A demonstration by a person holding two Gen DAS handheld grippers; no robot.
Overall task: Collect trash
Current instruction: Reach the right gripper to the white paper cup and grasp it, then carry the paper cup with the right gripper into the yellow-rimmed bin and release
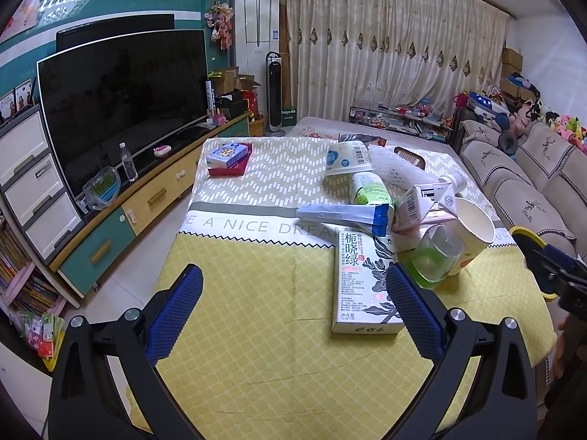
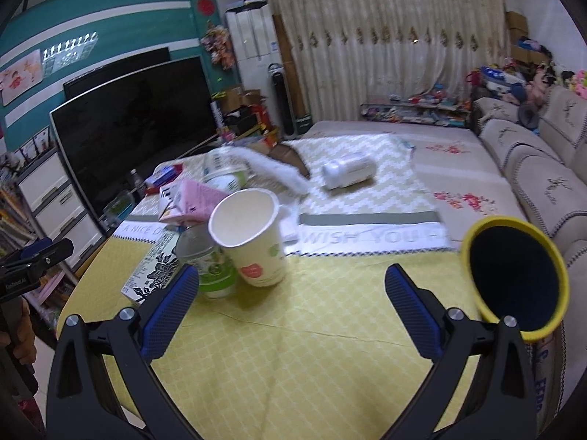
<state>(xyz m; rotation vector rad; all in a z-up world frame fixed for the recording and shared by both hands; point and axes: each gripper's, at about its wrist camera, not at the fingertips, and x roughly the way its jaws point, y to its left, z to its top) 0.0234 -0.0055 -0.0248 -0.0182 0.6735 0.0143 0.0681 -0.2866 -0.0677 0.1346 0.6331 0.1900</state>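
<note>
Both your claws, left (image 1: 293,306) and right (image 2: 290,306), stood wide open and empty above the yellow cloth of the desk (image 2: 312,348). The paper cup (image 2: 249,234) leaned just ahead of the right claw's left finger, against the green-tinted cup (image 2: 211,267), with the tea box (image 1: 361,282) touching the left claw's right finger. The cup looked light, thin-walled and easily crushed, so a gentle pinch across its rim would probably have suited; the yellow-rimmed bin (image 2: 513,278) waited to the right.

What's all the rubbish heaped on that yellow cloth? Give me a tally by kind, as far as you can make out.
Paper cups: 1, tilted
Clear plastic cups: 1
Yogurt tubs: 2
Cartons: 1, pink and white
Flat tea boxes: 1
Blue wrappers: 1
White bottles on their side: 1
Foam netting: 1
Total: 9
</note>
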